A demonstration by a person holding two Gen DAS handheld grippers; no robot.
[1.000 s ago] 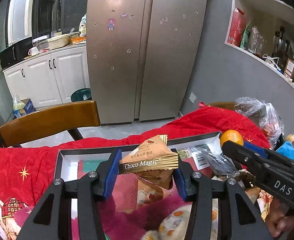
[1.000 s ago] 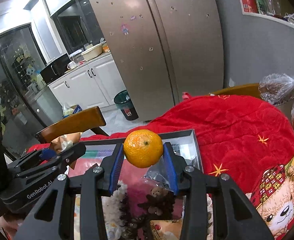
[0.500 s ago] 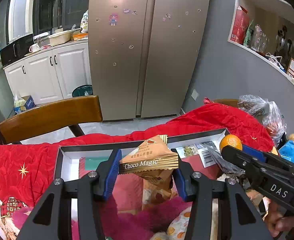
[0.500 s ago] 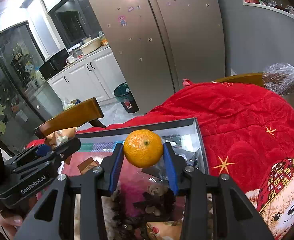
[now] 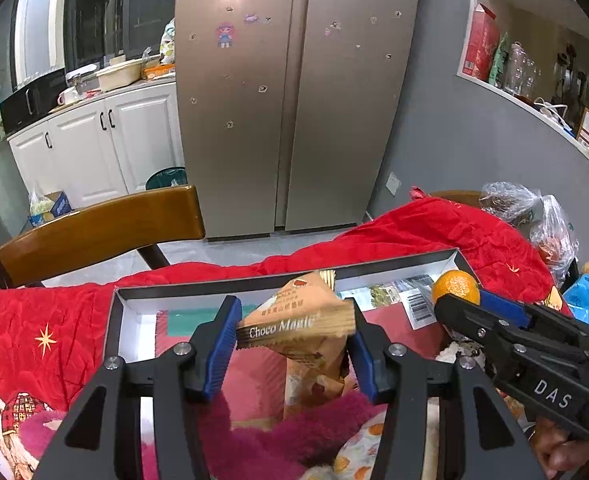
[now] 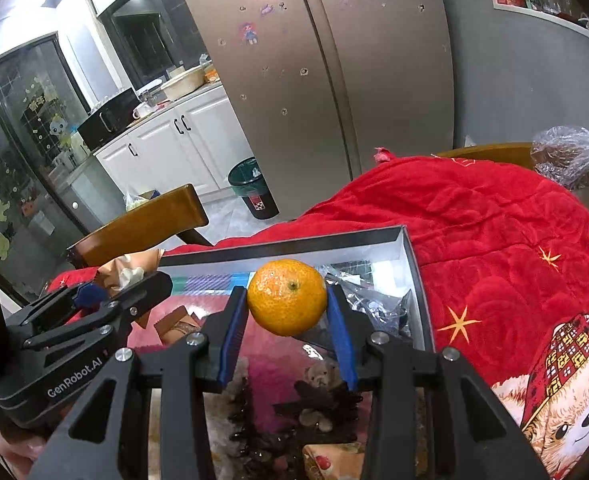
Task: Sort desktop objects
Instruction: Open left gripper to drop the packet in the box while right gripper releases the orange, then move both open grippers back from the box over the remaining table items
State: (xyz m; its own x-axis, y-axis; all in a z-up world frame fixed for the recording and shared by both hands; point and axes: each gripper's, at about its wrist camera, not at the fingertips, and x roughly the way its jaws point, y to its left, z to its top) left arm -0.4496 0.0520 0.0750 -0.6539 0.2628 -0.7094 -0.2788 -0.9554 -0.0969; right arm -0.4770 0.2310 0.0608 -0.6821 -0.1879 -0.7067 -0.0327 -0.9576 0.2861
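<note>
While I hold both tools low over the table, my left gripper [image 5: 292,344] has its blue pads at either side of a tan, crinkly foil snack packet printed "Choco Magic" [image 5: 298,320]; the jaws are opening, yet the packet's edges still meet both pads at lower centre of the left wrist view. It looks light and limp, likely brittle inside, so I judge a gentle pinch across its flat sealed edge the safest hold. My right gripper [image 6: 288,332] is clenched on a small round orange mandarin [image 6: 287,297], pads pressing its widest part at centre of the right wrist view. That fruit seems firm but soft-skinned and smooth; a grip across its middle suits it, and squeezing harder could bruise it. Behind both, a shallow grey-rimmed cardboard box tray [image 6: 408,268] holds a crumpled clear plastic bag [image 6: 370,292] at centre right. Beyond lies a red quilted cloth with gold stars [image 6: 474,220], then a brown wooden chair back [image 5: 94,232] at left and a tall steel refrigerator [image 5: 294,92] at top centre.
</note>
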